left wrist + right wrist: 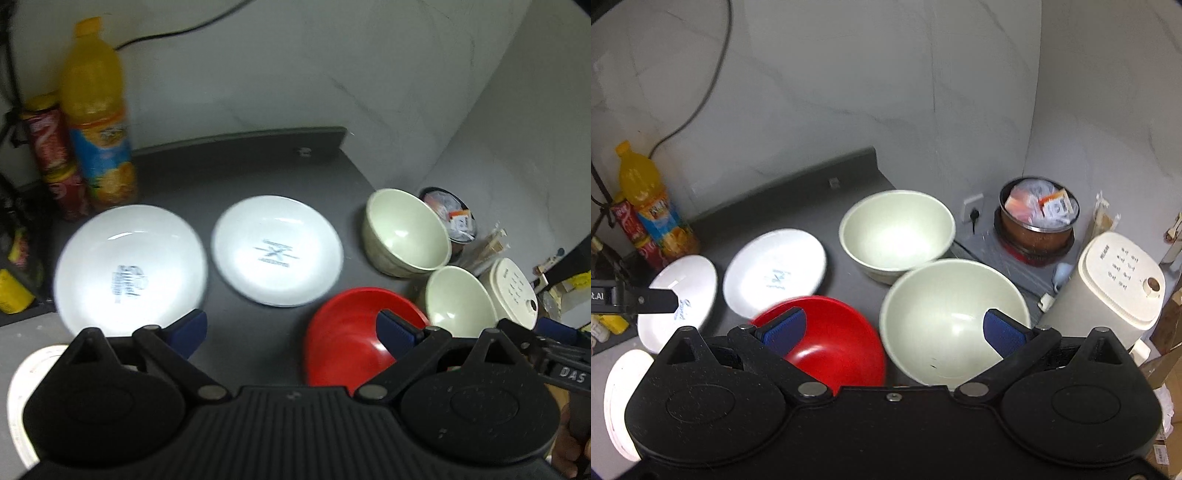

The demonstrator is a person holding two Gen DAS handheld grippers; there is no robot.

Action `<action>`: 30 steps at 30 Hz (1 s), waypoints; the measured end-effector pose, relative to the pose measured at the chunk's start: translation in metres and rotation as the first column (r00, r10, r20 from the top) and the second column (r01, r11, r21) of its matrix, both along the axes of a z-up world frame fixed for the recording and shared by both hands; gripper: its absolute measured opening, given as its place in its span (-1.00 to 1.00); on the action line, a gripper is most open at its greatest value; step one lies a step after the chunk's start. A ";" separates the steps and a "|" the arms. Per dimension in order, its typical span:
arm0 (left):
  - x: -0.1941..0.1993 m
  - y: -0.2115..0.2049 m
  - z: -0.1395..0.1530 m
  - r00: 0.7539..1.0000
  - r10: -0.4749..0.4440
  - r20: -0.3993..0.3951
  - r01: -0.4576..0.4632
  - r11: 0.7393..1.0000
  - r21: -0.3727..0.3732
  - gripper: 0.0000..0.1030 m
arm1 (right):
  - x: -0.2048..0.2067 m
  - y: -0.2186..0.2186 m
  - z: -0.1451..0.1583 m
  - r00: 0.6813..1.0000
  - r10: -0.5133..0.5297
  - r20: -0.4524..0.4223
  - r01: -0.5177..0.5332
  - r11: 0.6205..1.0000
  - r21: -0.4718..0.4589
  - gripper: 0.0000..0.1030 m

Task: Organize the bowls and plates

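We hold our left gripper and right gripper spread and empty above the desk; red bowl at six o'clock, two white plates at ten, two cream bowls at two.

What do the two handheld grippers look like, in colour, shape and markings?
Both grippers, left and right, are matte black with ribbed bodies, round discs, silver pivot screws and blue ribbed finger pads. White letters "DAS" mark the right one's side in the left view.
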State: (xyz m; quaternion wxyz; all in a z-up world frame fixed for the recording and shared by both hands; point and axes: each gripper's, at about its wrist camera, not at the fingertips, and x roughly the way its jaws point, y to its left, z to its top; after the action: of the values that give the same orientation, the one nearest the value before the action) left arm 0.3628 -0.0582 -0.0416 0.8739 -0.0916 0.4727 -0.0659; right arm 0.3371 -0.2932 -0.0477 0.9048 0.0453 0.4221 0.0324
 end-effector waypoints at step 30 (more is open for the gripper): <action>0.094 -0.158 -0.042 0.972 -0.104 -0.213 0.090 0.993 -0.072 0.20 | 0.058 -0.118 -0.084 0.955 -0.040 -0.293 0.094 0.981 0.172 0.44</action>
State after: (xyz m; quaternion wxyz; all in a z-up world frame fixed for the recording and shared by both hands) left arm 0.4569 -0.2166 -0.0840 0.8097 -0.1022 0.5667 -0.1128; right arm 0.3950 -0.4111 -0.1319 0.8262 0.1472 0.5427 0.0334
